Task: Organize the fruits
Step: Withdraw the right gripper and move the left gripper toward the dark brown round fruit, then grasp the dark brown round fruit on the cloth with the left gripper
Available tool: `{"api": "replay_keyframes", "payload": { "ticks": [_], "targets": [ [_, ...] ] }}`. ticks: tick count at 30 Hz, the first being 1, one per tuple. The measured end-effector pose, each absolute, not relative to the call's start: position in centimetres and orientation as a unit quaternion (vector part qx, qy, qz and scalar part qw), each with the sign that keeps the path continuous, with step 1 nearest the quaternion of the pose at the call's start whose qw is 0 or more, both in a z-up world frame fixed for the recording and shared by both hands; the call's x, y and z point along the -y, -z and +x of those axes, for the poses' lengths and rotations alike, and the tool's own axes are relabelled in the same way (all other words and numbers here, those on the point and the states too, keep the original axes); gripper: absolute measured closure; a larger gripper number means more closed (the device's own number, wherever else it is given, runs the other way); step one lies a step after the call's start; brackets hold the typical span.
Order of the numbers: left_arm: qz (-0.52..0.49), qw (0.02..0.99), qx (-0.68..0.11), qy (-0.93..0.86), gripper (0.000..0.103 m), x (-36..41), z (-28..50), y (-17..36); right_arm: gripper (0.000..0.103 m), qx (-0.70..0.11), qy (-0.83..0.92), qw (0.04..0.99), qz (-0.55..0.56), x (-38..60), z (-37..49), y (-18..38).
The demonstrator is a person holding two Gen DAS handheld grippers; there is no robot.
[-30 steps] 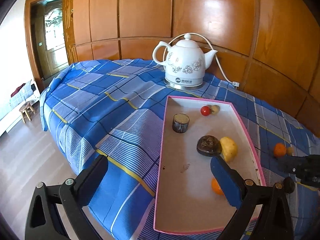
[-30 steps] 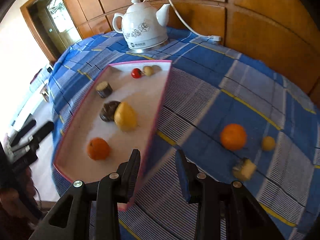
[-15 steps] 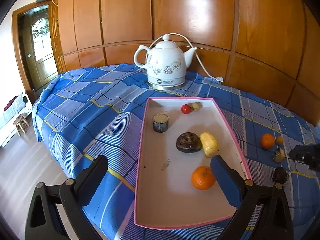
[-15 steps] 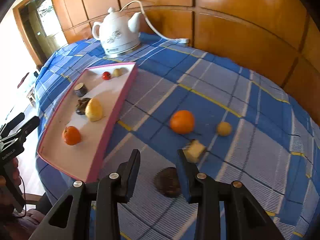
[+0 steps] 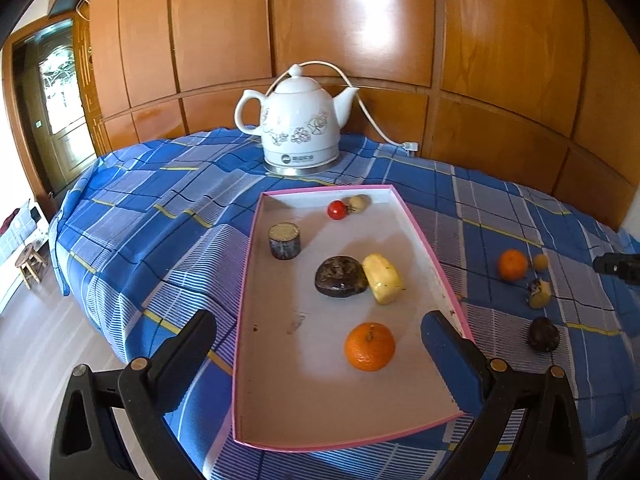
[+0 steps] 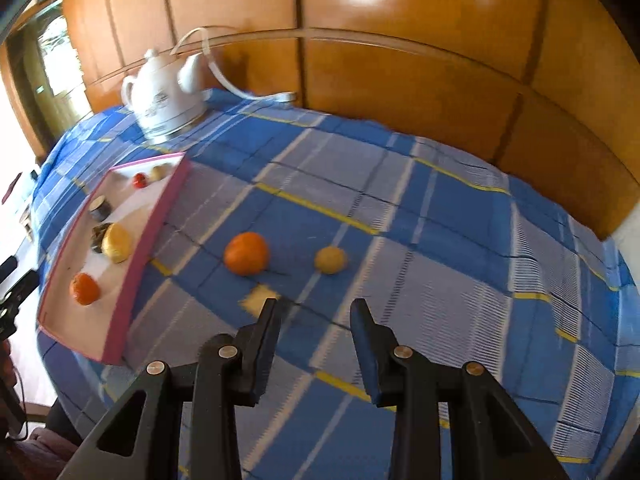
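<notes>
While the right tongs, narrowly apart and empty, have swung from the tray over loose fruit, the orange ahead seems next; the left tongs gape empty.

We see a white kettle with a floral print standing at the far edge of a blue plaid cloth; its white cord trails toward the wooden wall panels; a glazed door and a small stool lie off to the left.

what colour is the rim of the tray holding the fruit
Pink, around a white inside; the tray shows best in the left wrist view.
</notes>
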State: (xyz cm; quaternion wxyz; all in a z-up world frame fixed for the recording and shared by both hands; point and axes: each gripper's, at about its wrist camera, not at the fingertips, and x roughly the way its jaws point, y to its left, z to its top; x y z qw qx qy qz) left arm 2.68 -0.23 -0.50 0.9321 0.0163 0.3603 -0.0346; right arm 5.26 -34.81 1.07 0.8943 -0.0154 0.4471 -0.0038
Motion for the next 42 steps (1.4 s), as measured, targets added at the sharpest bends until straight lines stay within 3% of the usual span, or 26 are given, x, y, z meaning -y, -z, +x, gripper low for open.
{"api": "replay_keyframes", "payload": {
  "ticks": [13, 42],
  "targets": [
    [0.042, 0.927, -0.367, 0.059, 0.0, 2.8, 2.8, 0.6, 0.067, -0.446, 0.084, 0.886, 0.1, 41.8, 5.4, 0.0],
    [0.066, 0.869, -0.427, 0.241, 0.0, 14.0, 6.1, 1.8, 0.067, -0.451, 0.103, 0.879, 0.12, 42.4, 5.2, 0.1]
  ]
}}
